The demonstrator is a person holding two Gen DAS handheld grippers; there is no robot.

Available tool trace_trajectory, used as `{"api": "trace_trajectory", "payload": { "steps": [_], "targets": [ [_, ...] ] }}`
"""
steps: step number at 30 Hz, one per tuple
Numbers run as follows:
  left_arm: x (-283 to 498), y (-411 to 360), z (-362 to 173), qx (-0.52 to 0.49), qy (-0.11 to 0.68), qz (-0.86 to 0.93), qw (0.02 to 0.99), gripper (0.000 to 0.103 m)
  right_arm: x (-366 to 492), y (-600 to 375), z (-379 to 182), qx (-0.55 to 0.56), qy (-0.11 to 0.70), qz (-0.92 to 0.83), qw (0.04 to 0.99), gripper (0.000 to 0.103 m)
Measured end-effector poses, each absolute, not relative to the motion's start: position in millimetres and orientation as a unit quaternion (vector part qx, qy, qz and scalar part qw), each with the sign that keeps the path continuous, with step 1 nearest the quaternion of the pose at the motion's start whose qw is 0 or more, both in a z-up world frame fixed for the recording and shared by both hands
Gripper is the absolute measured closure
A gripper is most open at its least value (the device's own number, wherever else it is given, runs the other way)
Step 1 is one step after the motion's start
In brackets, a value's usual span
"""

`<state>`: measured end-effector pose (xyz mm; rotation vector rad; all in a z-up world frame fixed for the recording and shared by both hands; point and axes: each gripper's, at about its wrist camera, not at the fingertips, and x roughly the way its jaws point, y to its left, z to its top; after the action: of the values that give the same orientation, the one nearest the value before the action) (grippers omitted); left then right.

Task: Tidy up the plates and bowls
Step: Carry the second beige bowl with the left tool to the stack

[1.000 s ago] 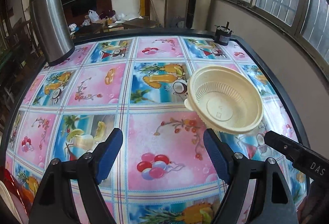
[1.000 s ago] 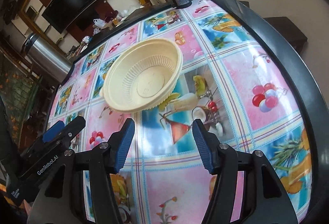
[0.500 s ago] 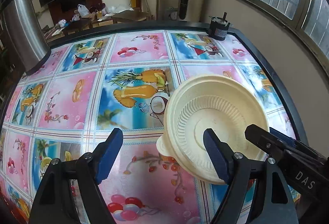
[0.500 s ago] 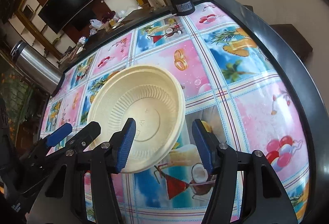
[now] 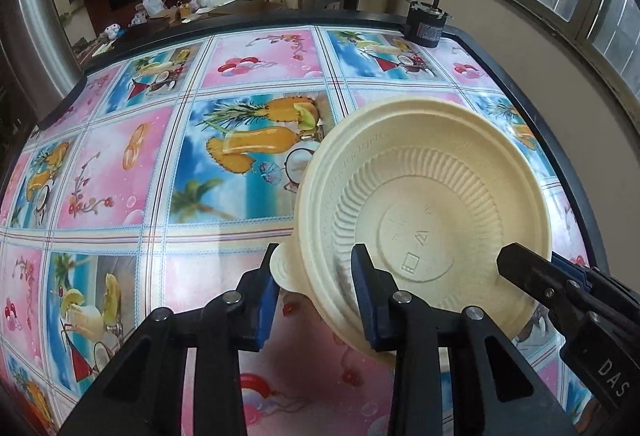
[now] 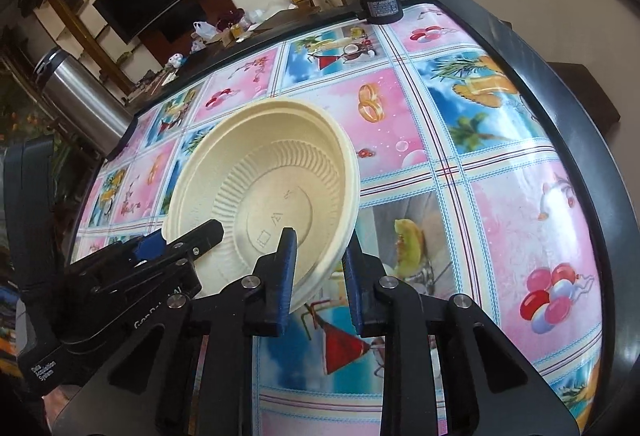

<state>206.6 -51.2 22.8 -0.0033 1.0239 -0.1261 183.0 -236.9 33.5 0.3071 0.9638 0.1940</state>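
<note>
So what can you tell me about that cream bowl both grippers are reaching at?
The cream round plastic-looking bowl is empty, with ribbed inner walls, a flat base bearing small moulded marks, a wide rim and a small tab. It sits tilted above the patterned tablecloth. The left gripper straddles its rim near the tab; the right gripper straddles the opposite rim. Whether either has closed fully onto the rim is unclear.

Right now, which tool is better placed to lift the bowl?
Right, probably. The right tool has the bowl rim between nearly closed fingers. The left tool also straddles the rim by its tab, but with a wider gap. Grip unconfirmed for both.
</note>
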Motion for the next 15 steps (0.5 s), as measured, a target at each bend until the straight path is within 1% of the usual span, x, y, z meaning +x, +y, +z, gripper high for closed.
{"api": "trace_trajectory", "payload": {
  "steps": [5,15],
  "targets": [
    [177,-39,31,0.001,0.484,-0.057,0.873,0.068,158,-225,39,0.143,0.460,0.106,0.870,0.081],
    [104,12,44,-0.013,0.480,-0.034,0.877,0.068,89,-180,47,0.135,0.459,0.145,0.866,0.081]
  ]
}}
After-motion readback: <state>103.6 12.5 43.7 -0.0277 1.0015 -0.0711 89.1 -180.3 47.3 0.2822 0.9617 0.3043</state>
